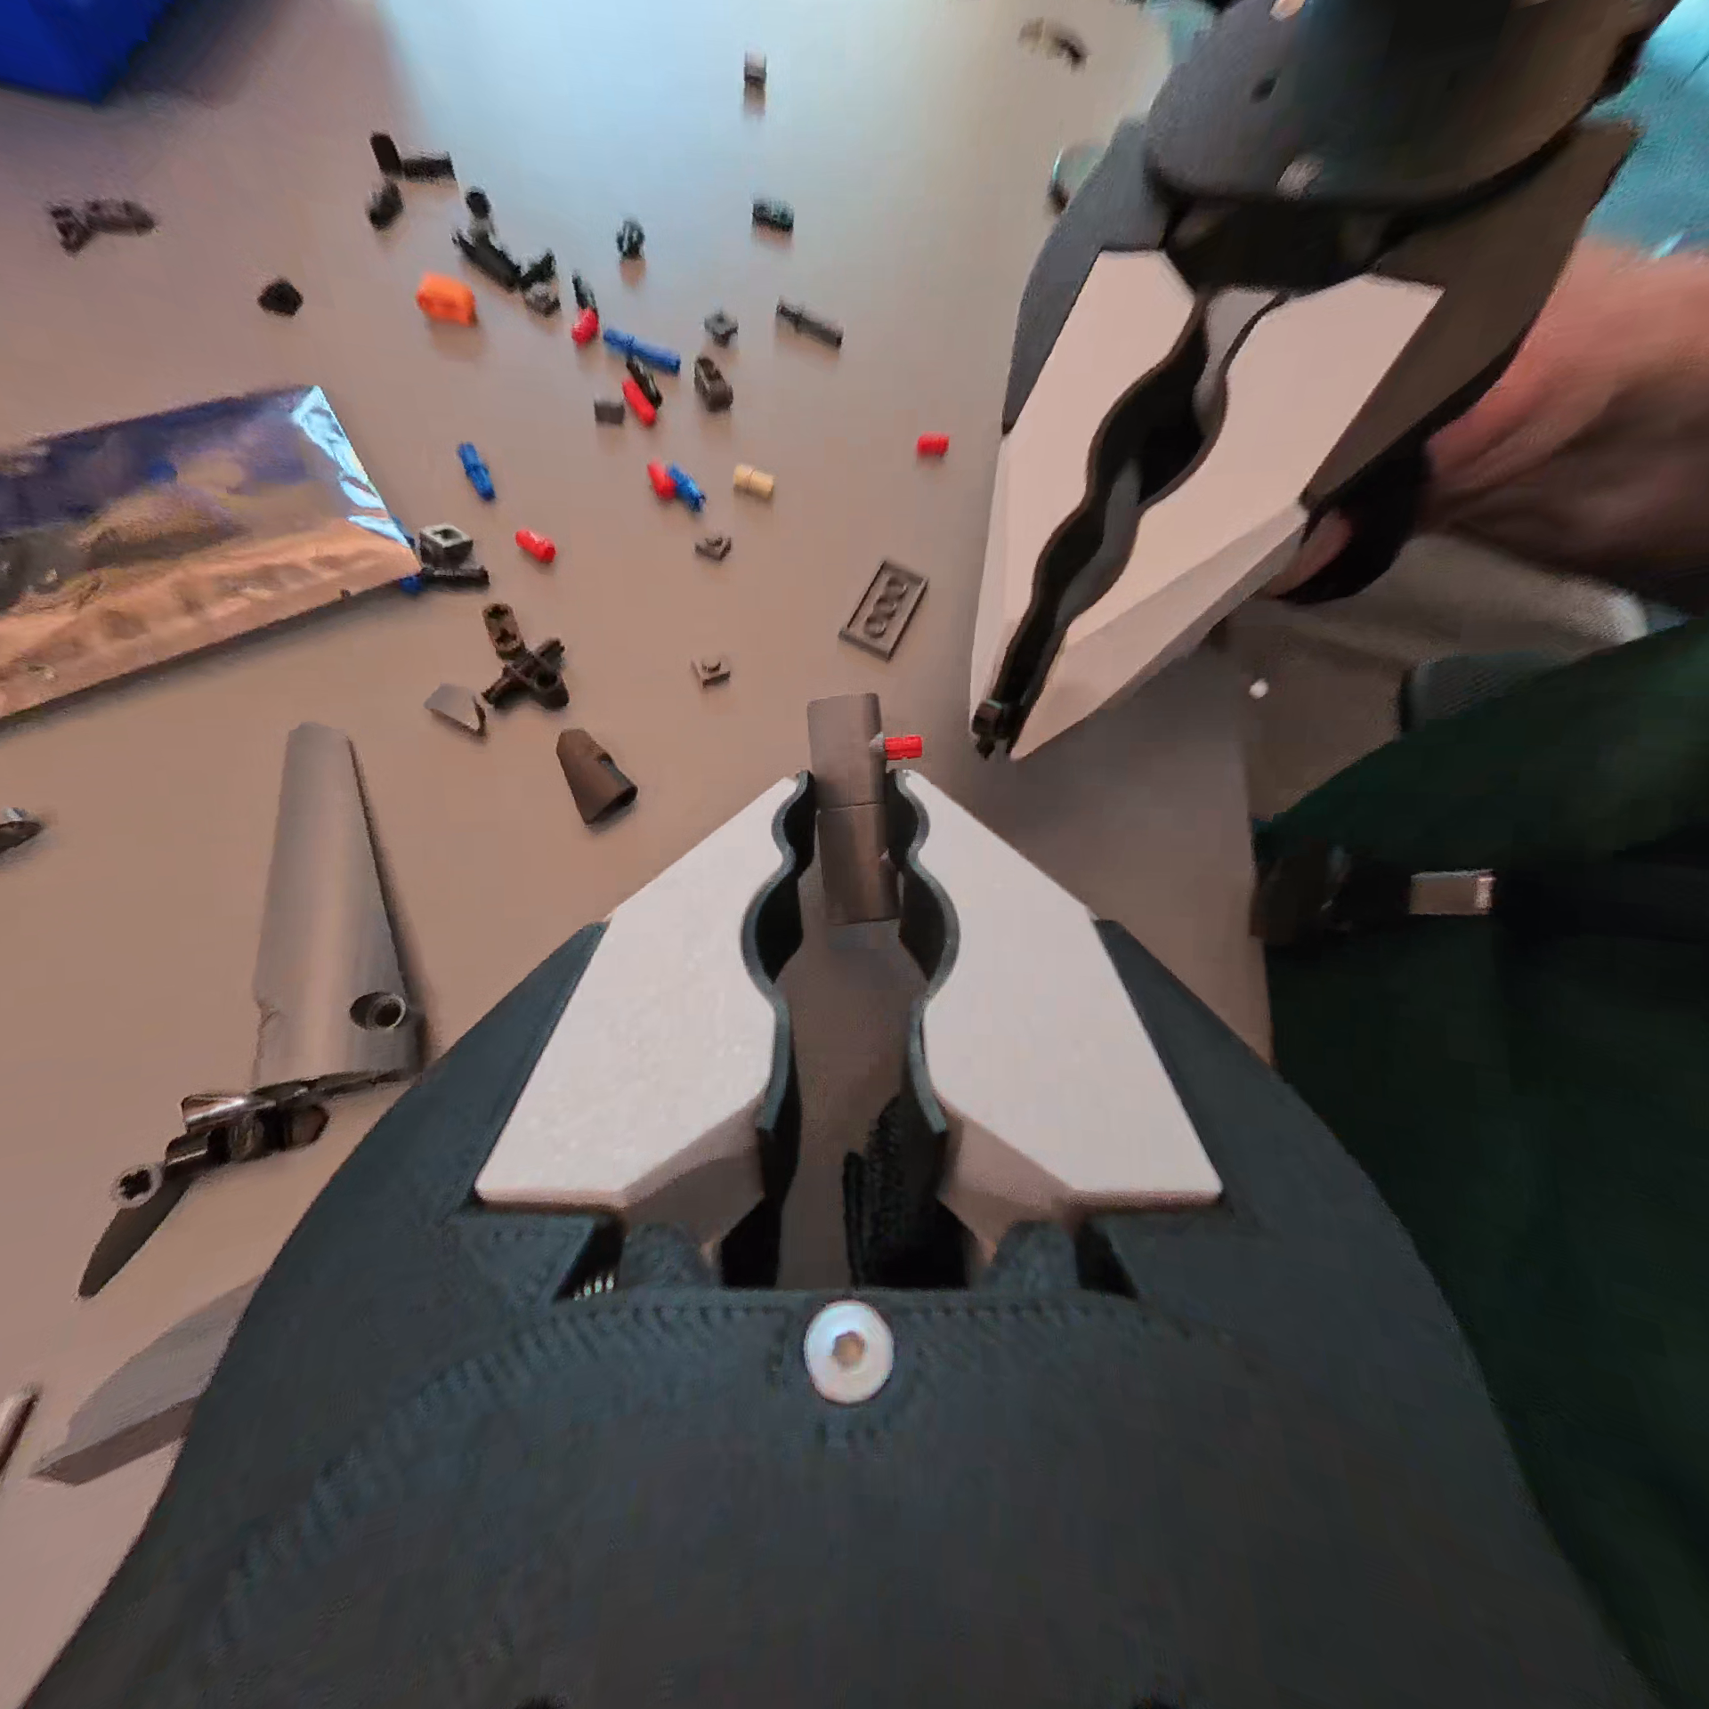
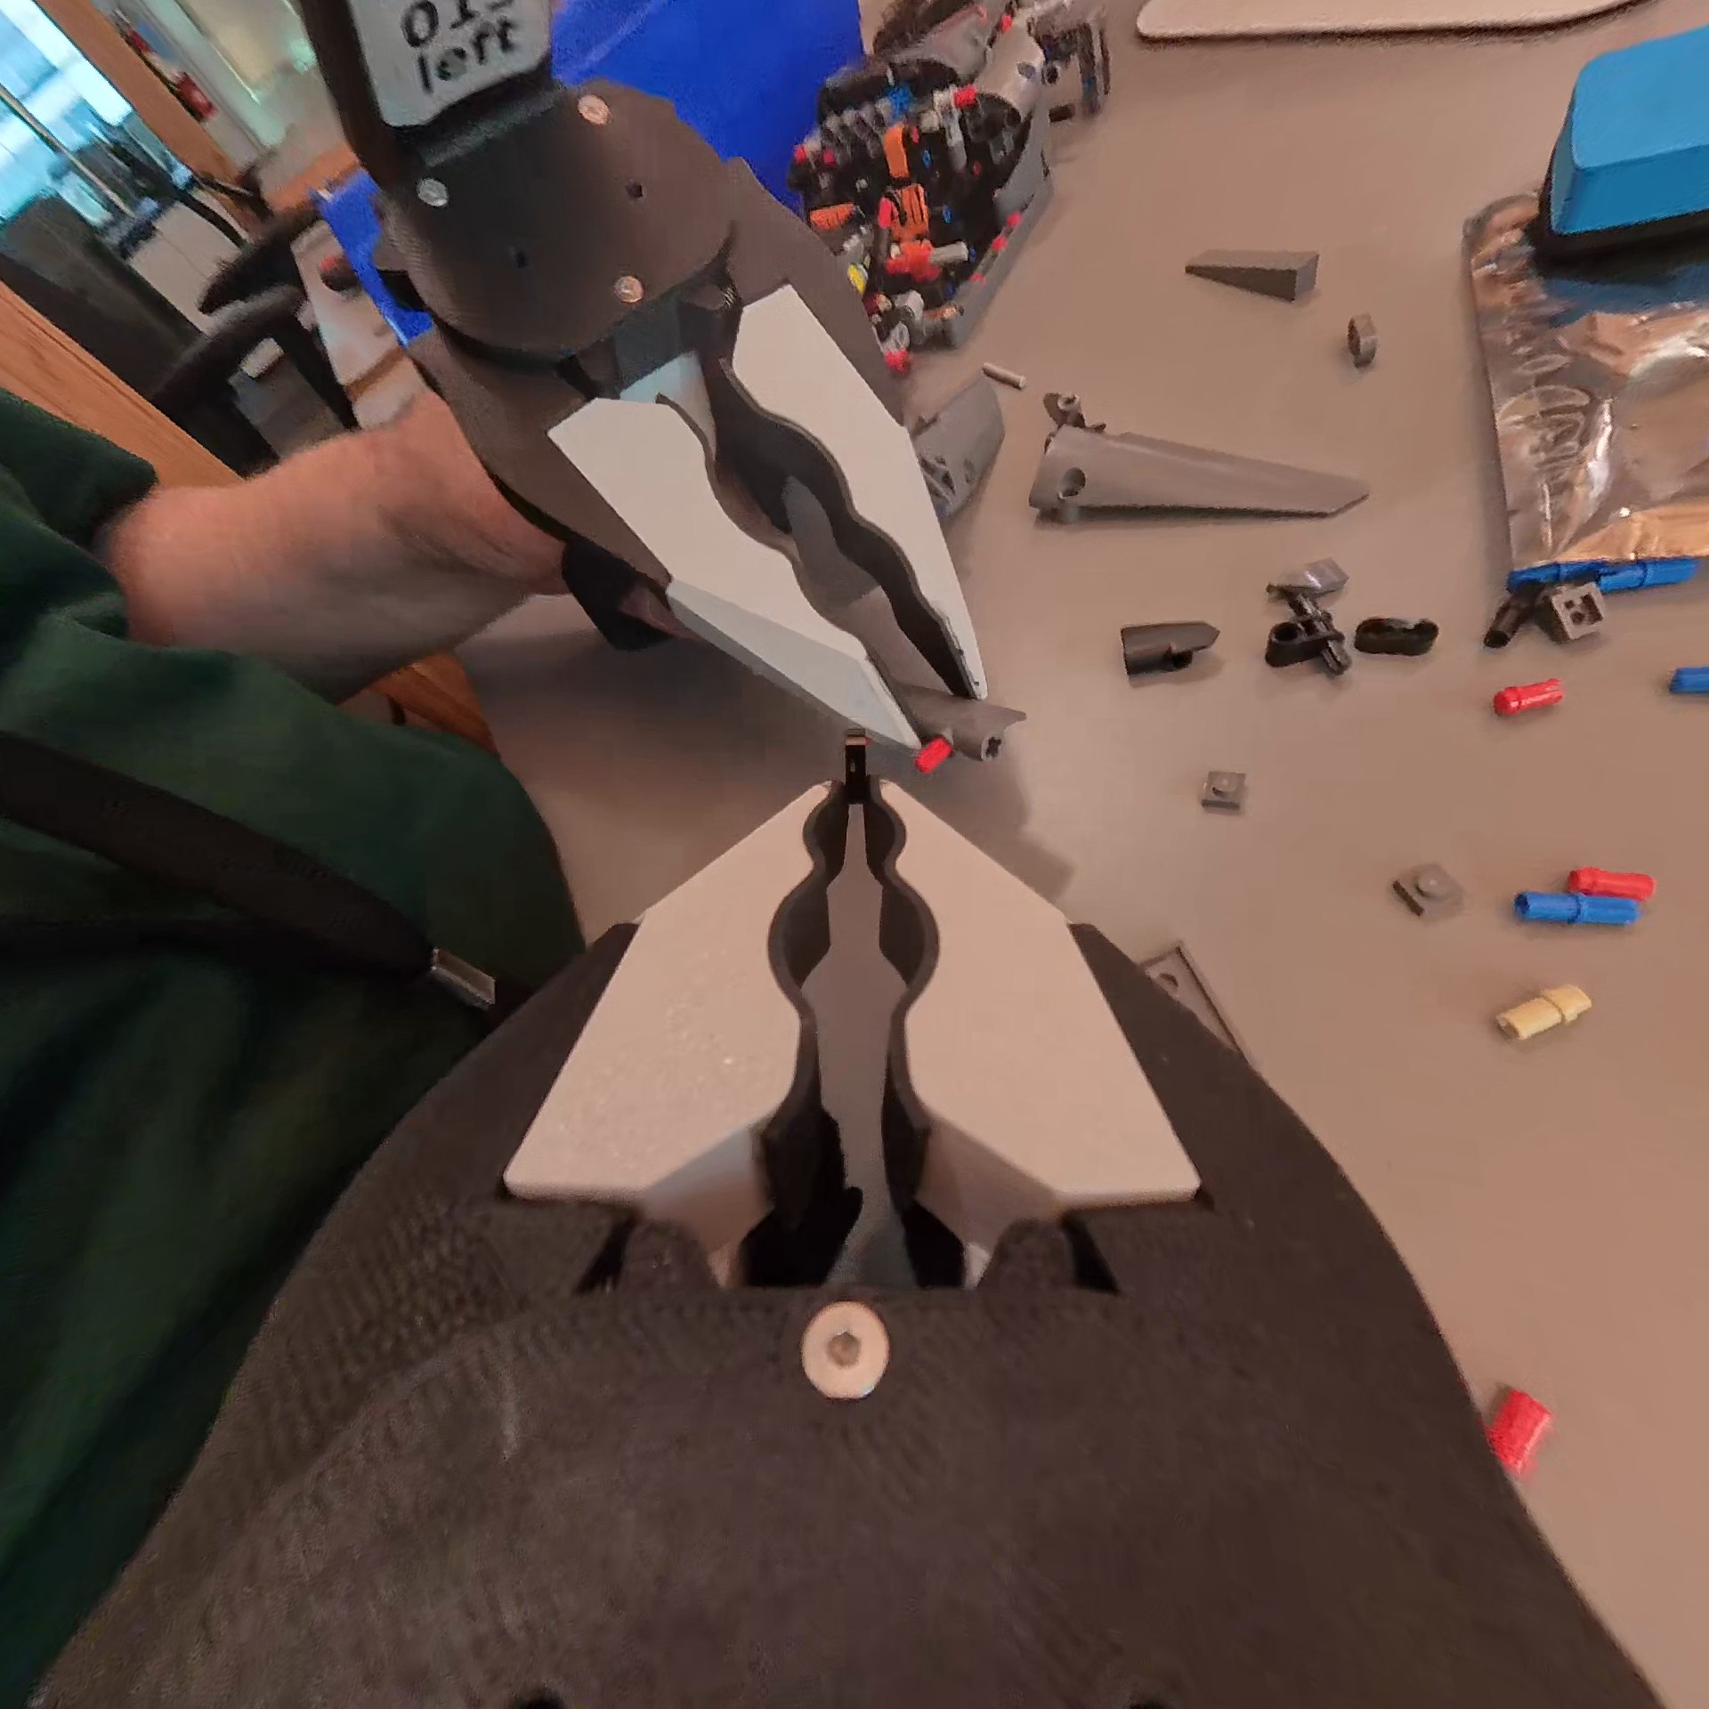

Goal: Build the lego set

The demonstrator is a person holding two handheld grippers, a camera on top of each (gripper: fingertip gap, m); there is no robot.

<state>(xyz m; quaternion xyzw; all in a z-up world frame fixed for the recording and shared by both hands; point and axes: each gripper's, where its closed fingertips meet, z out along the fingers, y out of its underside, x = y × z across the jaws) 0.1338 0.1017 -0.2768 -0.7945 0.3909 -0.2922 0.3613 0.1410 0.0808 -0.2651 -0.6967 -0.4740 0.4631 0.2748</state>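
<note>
My left gripper [image 1: 851, 786] is shut on a dark grey cylindrical piece [image 1: 846, 777] with a red pin [image 1: 902, 747] sticking out of its right side. It holds the piece above the table. The same gripper [image 2: 943, 717] shows in the right wrist view with the grey piece [image 2: 971, 731] and the red pin [image 2: 932, 754]. My right gripper [image 2: 853, 786] is shut on a small thin black piece [image 2: 854, 758], its tip just left of the red pin. In the left wrist view the right gripper [image 1: 994, 731] is right of the pin with the black piece [image 1: 988, 721].
Loose red, blue, tan, orange and black pieces [image 1: 638, 370] lie scattered on the grey table [image 1: 1045, 879]. A long grey cone panel [image 1: 324, 906] lies at left, a shiny bag [image 1: 185, 527] beyond it. A part-built model [image 2: 925, 185] and a blue block [image 2: 1637, 157] stand at the back. My left and right fingertips are right by each other. My left tips are roughly 20 centimetres from the blue block [image 2: 1637, 157].
</note>
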